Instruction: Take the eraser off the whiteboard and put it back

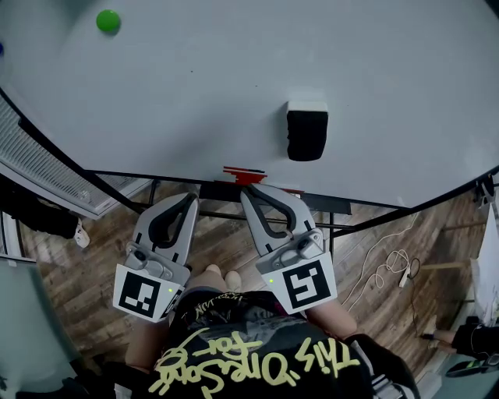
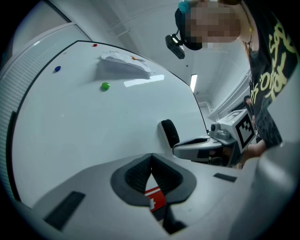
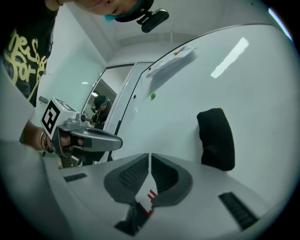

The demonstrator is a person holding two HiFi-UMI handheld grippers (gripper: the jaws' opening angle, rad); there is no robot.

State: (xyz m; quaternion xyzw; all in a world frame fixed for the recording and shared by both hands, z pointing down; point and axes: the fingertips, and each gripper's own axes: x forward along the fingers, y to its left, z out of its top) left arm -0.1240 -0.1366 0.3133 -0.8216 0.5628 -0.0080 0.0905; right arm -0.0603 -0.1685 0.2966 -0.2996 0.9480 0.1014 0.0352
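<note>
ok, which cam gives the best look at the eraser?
Right gripper view: the eraser is largest there, whole and unblocked on the whiteboard. Head view shows the eraser whole but smaller. Left gripper view shows the eraser small and side-on.

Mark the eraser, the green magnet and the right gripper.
eraser (image 1: 306,136), head view, middle of its black felt.
green magnet (image 1: 107,21), head view, centre of its disc.
right gripper (image 3: 150,157), right gripper view, where its shut fingertips meet.
</note>
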